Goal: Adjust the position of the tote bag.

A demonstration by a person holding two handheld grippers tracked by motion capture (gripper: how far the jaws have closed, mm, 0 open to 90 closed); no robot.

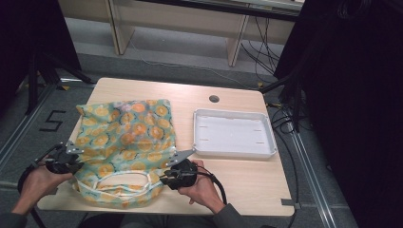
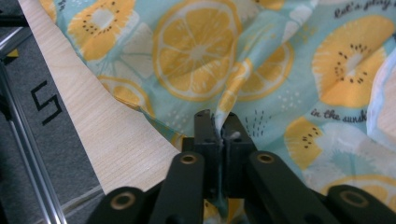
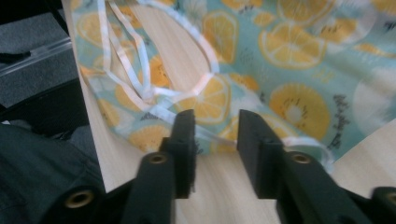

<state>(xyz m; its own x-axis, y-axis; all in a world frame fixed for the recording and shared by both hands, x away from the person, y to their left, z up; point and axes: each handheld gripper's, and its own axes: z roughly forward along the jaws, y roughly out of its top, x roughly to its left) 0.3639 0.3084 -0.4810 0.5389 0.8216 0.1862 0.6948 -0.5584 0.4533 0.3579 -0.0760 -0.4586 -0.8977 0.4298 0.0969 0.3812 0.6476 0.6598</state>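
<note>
A cloth bag [image 1: 126, 137] printed with orange and lemon slices on pale green lies flat on the left half of the wooden table [image 1: 237, 185]. Its white handles [image 1: 126, 183] loop at the near edge. At the bag's near-left edge, my left gripper [image 1: 71, 159] is shut on the cloth. In the left gripper view the jaws [image 2: 218, 122] pinch a raised fold of the bag [image 2: 201, 51]. My right gripper [image 1: 166, 178] is at the bag's near-right corner. In the right gripper view its jaws [image 3: 215, 126] stand apart over the white-trimmed hem, pressing nothing, with the handles [image 3: 126, 70] beyond.
A shallow white tray [image 1: 235, 112] sits on the right half of the table, beyond the right hand. A round cable hole [image 1: 214, 99] lies behind it. The table's left edge drops to a grey floor marked with a 5 [image 1: 53, 121]. Dark stands and cables flank both sides.
</note>
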